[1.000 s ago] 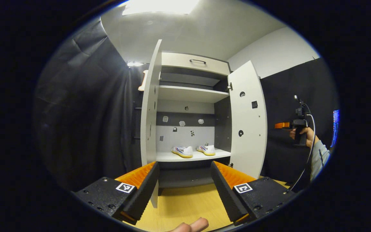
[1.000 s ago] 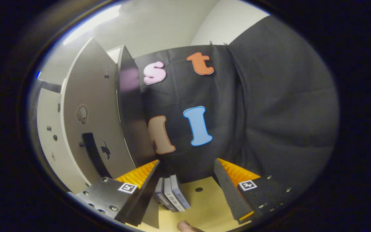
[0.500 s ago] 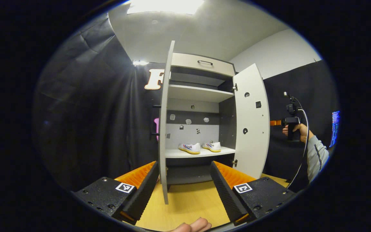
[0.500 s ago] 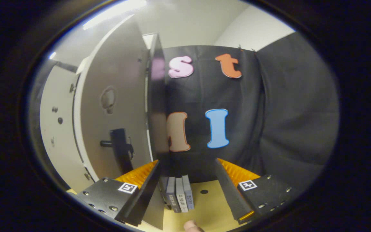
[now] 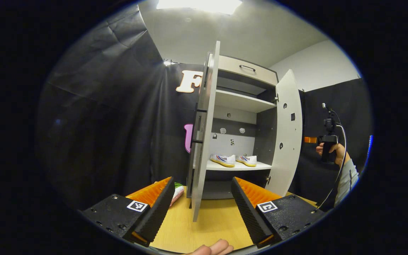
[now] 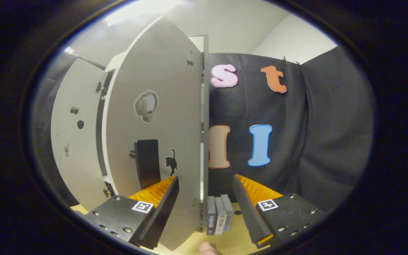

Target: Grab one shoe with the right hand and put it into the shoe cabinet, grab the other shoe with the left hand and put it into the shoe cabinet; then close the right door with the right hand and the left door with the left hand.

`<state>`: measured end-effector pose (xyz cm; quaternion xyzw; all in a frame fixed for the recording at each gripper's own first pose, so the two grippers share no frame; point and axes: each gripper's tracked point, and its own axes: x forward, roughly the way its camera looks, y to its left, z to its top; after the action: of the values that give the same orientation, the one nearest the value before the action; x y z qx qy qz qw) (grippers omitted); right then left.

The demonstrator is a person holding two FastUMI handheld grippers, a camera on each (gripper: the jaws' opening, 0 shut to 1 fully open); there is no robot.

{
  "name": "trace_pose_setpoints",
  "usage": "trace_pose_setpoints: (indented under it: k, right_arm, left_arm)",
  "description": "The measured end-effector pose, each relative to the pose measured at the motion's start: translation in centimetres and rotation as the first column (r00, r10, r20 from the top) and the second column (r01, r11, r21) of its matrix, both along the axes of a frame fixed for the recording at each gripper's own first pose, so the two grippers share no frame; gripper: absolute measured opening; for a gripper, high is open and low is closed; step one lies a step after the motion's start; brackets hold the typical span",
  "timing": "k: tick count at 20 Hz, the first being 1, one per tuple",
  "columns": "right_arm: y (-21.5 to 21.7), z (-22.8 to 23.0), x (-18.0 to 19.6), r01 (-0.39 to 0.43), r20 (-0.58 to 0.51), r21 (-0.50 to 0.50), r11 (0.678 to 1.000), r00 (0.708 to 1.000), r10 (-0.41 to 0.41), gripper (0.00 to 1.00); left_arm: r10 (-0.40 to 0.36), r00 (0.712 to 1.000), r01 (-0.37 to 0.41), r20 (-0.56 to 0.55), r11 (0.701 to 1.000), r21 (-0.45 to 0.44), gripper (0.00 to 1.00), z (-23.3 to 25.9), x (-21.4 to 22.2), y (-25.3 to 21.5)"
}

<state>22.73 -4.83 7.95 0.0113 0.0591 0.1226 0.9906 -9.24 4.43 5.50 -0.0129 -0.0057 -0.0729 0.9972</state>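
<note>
Closing doors: the step judged in hand, both shoes already shelved. Cabinet (image 5: 241, 102): tall, pale, both doors ajar. Right door (image 6: 161, 117): swung out, dark handle on its face, edge between the right gripper (image 6: 205, 209) fingers, gaping wide, empty; next it needs pushing shut. Left door (image 5: 204, 134): edge-on before the left gripper (image 5: 202, 207), also wide, empty. Shoes (image 5: 233, 160): white pair, side by side on the lower shelf.

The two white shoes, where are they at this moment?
In the left gripper view, the two white shoes stand side by side on the lower shelf inside the open shoe cabinet, between its left door and right door.
</note>
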Motion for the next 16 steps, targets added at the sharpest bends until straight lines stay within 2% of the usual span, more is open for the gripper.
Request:
trace_pose_setpoints:
  k: [2, 3, 5, 6, 8, 9, 10, 11, 13, 16]
  right_arm:
    - [2.9, 0.0, -0.1, 0.007, 0.023, 0.010, 1.000, 1.000, -0.008, 0.92]
    - [5.1, -0.6, -0.5, -0.018, 0.018, 0.015, 1.000, 1.000, 0.018, 0.89]
    - [9.0, -1.1, -2.1, -0.090, 0.013, 0.064, 0.994, 0.996, 0.090, 0.93]
    - [9.7, -1.2, -2.8, -0.084, 0.020, 0.084, 0.993, 0.996, 0.083, 0.95]
    - [9.8, -1.6, -3.8, -0.085, 0.044, 0.095, 0.992, 0.996, 0.081, 0.99]
    - [9.8, -1.9, -4.1, -0.083, 0.056, 0.085, 0.993, 0.995, 0.079, 0.98]
    - [9.5, -2.2, -4.4, -0.075, 0.066, 0.068, 0.995, 0.995, 0.071, 0.98]
    - [9.0, -2.9, -4.8, -0.063, 0.070, 0.051, 0.997, 0.996, 0.060, 0.98]
    - [7.8, -3.8, -6.1, -0.047, 0.074, 0.025, 0.999, 0.996, 0.045, 0.98]
    - [6.8, -4.5, -8.0, -0.055, 0.071, 0.032, 0.998, 0.996, 0.053, 0.98]
  left_arm:
    - [0.004, 1.000, -0.004, 0.012, 1.000, -0.014, 0.96, 0.1, 0.5, 0.2]
    - [0.008, 1.000, -0.007, 0.019, 1.000, -0.025, 0.96, 0.3, 0.8, 0.4]
    - [0.027, 1.000, -0.027, 0.011, 0.999, -0.030, 0.93, -0.2, 1.5, 1.3]
    - [0.039, 0.999, -0.039, 0.004, 0.999, -0.023, 0.96, -0.3, 1.4, 2.0]
    - [0.091, 0.996, -0.091, 0.005, 0.996, -0.009, 0.96, 0.1, 2.3, 4.3]
    - [0.122, 0.992, -0.122, 0.011, 0.993, -0.004, 0.92, 0.5, 2.7, 5.7]
    - [0.153, 0.988, -0.153, 0.015, 0.988, -0.003, 0.96, 0.8, 3.7, 6.8]
    - [0.170, 0.985, -0.170, 0.020, 0.985, -0.012, 0.96, 1.2, 4.4, 7.9]
    - [0.185, 0.983, -0.184, 0.016, 0.981, -0.061, 1.00, 1.9, 5.5, 9.7]
    - [0.186, 0.983, -0.184, 0.009, 0.977, -0.106, 0.93, 3.1, 8.2, 12.5]
